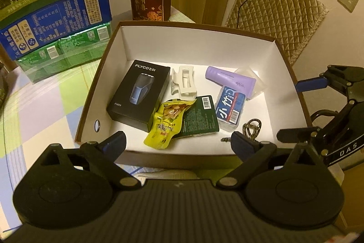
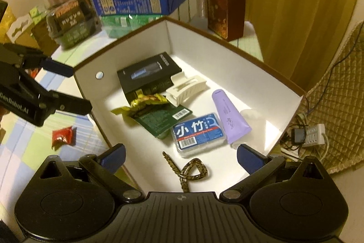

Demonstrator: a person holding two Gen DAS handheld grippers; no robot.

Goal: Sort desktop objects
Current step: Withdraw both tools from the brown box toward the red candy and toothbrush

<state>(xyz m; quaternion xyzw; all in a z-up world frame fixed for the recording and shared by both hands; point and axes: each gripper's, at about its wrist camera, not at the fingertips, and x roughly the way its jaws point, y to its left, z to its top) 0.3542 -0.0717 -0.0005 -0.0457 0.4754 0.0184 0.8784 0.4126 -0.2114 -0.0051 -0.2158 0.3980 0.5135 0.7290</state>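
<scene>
Your left gripper [image 1: 178, 144] stands released with nothing between its blue pads, poised at the near rim of the cardboard box [image 1: 145, 44]. From the left wrist view, the box's contents lie just ahead of the fingers: the black shaver box [image 1: 138, 95] sits left of centre, the white hair clip [image 1: 183, 83] just beside it, and the yellow snack packet [image 1: 168, 123] rests partly on the dark green card [image 1: 200, 116]. Farther right, the blue floss case [image 1: 231, 109] touches the purple tube [image 1: 231, 81], and the patterned cord [image 1: 250, 128] lies near your right-hand finger. Your right gripper [image 1: 295, 111] shows at the box's right wall, also spread apart and holding nothing.

From the right wrist view, your right gripper [image 2: 180, 155] hangs over the box's near corner, jaws wide, with the patterned cord [image 2: 191, 171] directly between and below the pads. The blue floss case [image 2: 198, 132] lies just beyond it, beside the purple tube [image 2: 229, 116]. Your left gripper [image 2: 66, 85] sits at the box's left wall [image 2: 95, 104]. On the checked tablecloth [image 2: 27, 147] outside the box lies a red wrapper [image 2: 62, 136].
</scene>
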